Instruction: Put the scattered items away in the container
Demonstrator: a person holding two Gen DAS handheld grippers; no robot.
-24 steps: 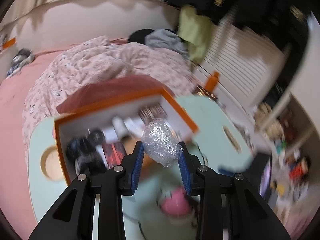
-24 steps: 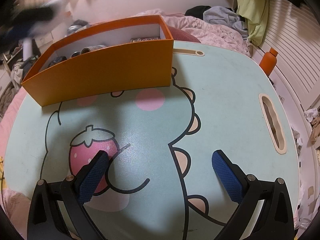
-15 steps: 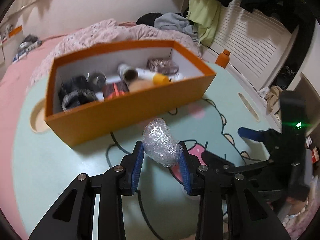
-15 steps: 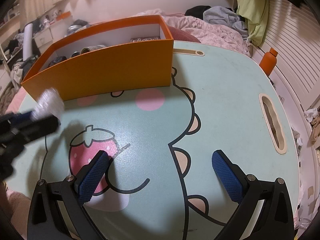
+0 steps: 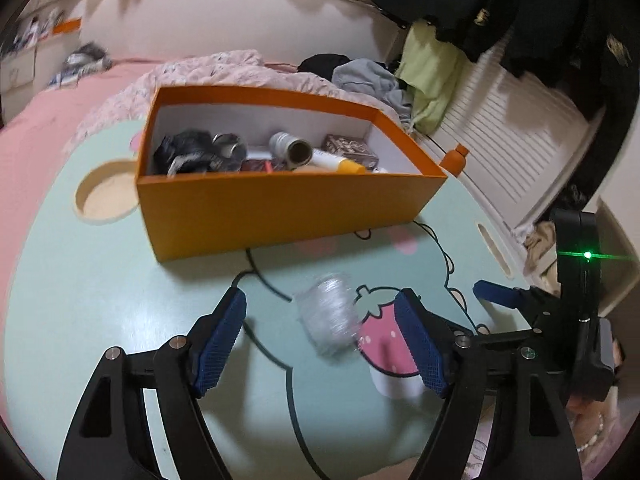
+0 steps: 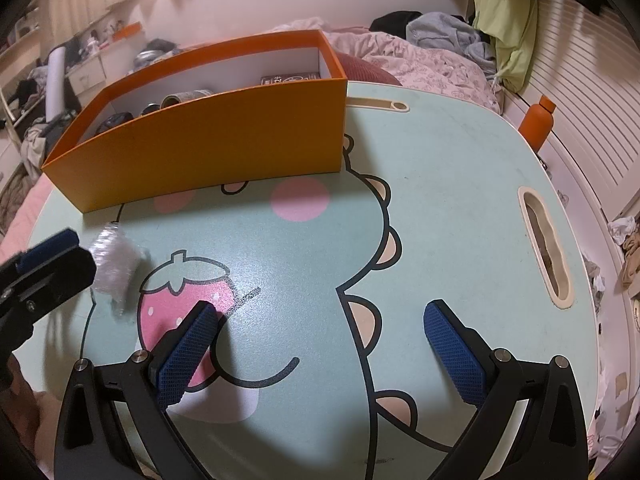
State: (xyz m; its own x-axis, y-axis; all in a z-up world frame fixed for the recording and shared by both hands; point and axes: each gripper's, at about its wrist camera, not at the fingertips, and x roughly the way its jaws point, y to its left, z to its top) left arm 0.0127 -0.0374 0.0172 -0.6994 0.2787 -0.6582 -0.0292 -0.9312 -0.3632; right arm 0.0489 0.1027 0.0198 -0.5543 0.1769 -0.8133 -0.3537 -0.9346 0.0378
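— What is the bundle (image 5: 328,320) looking like?
— Crinkly clear plastic, blurred, sitting loose between the left gripper's (image 5: 320,340) spread jaws, above the surface (image 5: 100,288).
— The box (image 5: 280,208)?
— Holding a tube, tins, dark bits. Right gripper (image 6: 320,352) is gaping wide, gripping nothing.

Warm dim indoor light is falling from above. My plastic-wrapped bundle (image 5: 329,319) is smearing with motion blur. Fisheye is bending edges, dark vignette in corners. Green lamp (image 5: 587,255) is flaring. Soft shadows lying under my pads (image 6: 186,354).
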